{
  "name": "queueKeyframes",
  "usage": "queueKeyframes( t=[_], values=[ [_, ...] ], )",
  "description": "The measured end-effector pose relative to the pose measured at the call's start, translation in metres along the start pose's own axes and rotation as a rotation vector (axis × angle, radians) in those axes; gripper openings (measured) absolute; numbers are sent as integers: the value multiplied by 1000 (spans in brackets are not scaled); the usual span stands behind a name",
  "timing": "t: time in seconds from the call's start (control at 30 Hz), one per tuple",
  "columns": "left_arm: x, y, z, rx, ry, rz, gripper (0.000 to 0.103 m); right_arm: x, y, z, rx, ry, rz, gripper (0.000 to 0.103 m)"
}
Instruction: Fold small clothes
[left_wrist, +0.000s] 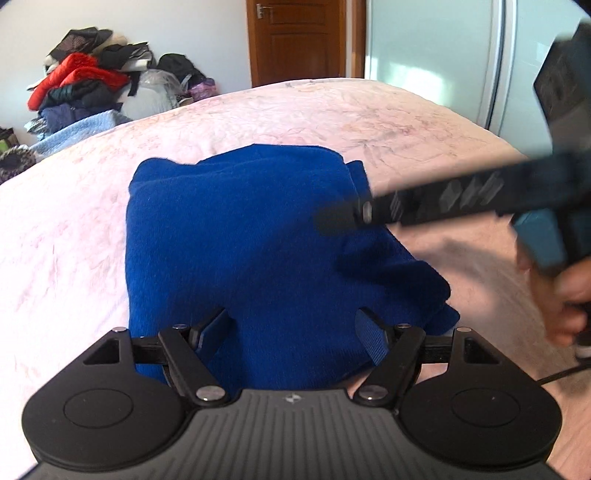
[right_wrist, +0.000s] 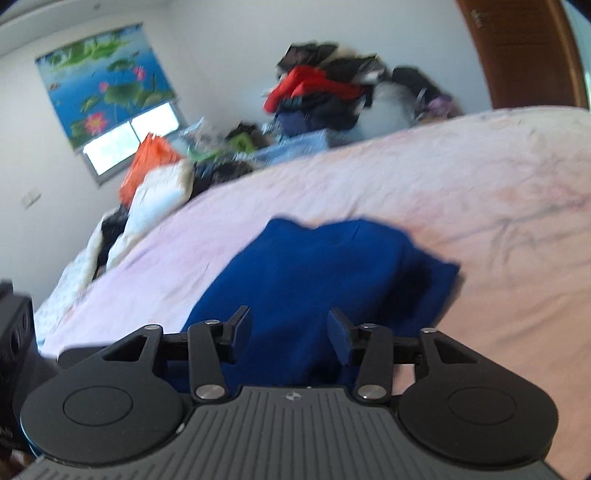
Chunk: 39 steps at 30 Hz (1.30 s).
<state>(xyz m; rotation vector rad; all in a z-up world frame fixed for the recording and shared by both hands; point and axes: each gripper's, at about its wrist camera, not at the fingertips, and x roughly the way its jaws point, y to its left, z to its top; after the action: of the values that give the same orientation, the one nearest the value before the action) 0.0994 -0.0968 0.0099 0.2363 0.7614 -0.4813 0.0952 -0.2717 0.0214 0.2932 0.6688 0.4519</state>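
The blue garment (left_wrist: 251, 240) lies folded in a compact bundle on the pink bed (left_wrist: 74, 229), near the camera. The left gripper (left_wrist: 291, 328) hangs just above its near edge, jaws spread wide, gripping nothing. The right gripper (right_wrist: 290, 332) hovers over the same near edge, jaws also wide and empty; its fingers (left_wrist: 336, 219) reach in from the right over the bundle, blurred. A clothes pile (left_wrist: 88, 85) sits far left; a wooden door (left_wrist: 295, 40) stands beyond.

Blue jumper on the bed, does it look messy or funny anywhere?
A little. The soft blue knitted jumper lies folded on the pale pink bedsheet, but one loose flap sticks out on its right side, so the bundle isn't tidy yet. Nothing looks torn.
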Motion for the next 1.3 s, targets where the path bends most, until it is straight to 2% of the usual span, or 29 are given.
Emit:
queueKeyframes(
  t=[0.1,0.17,0.27,0.37,0.5,0.6,0.63,1.03,1.1,1.2,1.3],
  values=[
    [-6,0,-3,-7,1,23,75,11,-7,-11,-11,42,-164,54],
    [-11,1,-4,-12,1,54,75,-1,-5,-18,29,2,-147,54],
    [-19,9,-5,-57,-15,68,75,-22,4,-26,50,-72,-108,60],
    [-21,15,-6,-84,-18,73,75,-32,13,-33,45,-93,-93,62],
    [-22,16,-12,-91,-7,90,76,-29,19,-42,20,-53,-101,62],
    [-25,14,-16,-84,-6,98,76,-14,20,-51,-24,24,-218,62],
    [-26,14,-17,-82,-7,101,76,-12,20,-55,-38,25,-230,62],
    [-30,8,-24,-71,3,128,76,-37,29,-60,-18,-69,-212,62],
    [-31,7,-25,-71,5,132,76,-34,28,-62,-18,-45,-205,62],
    [-32,5,-27,-64,8,138,76,-25,26,-68,-15,8,-240,62],
    [-33,4,-28,-60,10,145,76,-29,28,-71,-1,-2,-238,62]
  ],
)
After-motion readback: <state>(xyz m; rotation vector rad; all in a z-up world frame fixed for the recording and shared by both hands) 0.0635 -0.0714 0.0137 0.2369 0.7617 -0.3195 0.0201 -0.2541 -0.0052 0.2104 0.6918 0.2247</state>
